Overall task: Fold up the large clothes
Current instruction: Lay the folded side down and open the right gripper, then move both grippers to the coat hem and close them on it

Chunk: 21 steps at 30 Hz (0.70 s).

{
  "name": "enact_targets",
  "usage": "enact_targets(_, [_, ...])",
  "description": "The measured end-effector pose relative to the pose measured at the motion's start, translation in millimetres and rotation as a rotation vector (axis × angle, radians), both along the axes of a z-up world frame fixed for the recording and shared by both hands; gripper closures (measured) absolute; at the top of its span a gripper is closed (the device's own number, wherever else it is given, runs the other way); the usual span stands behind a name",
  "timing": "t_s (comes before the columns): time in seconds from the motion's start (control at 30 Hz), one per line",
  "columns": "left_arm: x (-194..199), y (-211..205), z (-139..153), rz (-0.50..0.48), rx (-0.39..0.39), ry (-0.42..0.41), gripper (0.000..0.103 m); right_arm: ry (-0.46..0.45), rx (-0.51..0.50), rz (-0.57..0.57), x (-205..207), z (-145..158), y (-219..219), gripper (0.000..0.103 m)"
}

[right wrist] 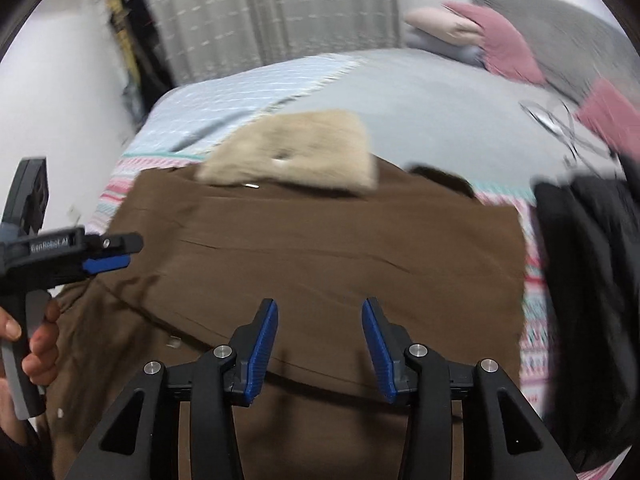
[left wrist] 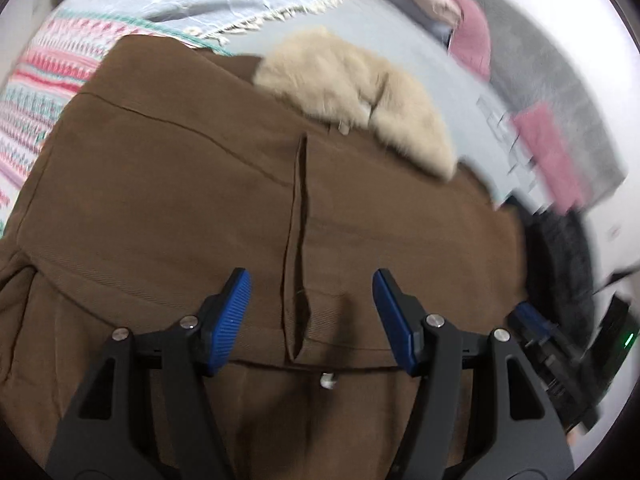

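Note:
A large brown coat [left wrist: 180,200] with a beige fur collar [left wrist: 352,92] lies spread on the bed; it also shows in the right wrist view [right wrist: 320,252], with its collar [right wrist: 296,152] at the far end. My left gripper [left wrist: 312,280] is open and empty just above the coat, over a vertical slit. It also shows at the left of the right wrist view [right wrist: 116,252], held by a hand. My right gripper [right wrist: 320,312] is open and empty above the coat's near part.
A patterned pink and teal blanket [left wrist: 40,92] and a pale blue throw [right wrist: 224,92] lie under and beyond the coat. Pink and grey pillows [right wrist: 504,44] sit at the far right. Dark clothes [right wrist: 592,280] lie at the right edge. A curtain [right wrist: 272,12] hangs behind.

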<state>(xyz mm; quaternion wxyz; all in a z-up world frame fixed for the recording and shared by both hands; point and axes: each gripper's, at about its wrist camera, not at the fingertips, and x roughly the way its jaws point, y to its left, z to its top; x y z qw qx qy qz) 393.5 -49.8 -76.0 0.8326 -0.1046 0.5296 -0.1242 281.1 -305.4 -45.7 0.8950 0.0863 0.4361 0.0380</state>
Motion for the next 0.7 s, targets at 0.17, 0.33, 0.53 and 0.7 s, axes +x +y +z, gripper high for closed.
enact_targets(0.17, [-5,-21,-17,-0.066,0.198,-0.061,0.041,0.155,0.085,-0.023,18,-65,-32,0.061])
enact_targets(0.33, [0,-8,-13,-0.049,0.190,-0.047,0.041,0.172,0.042,-0.004,22,-50,-28,0.061])
enact_targets(0.53, [2,18,-15,0.001,0.201,-0.036,0.041,0.058,0.041,-0.125,59,-19,-76,0.061])
enact_targets(0.7, [2,17,-16,-0.017,0.205,-0.037,0.041,0.143,0.018,-0.214,107,-65,-104,0.063])
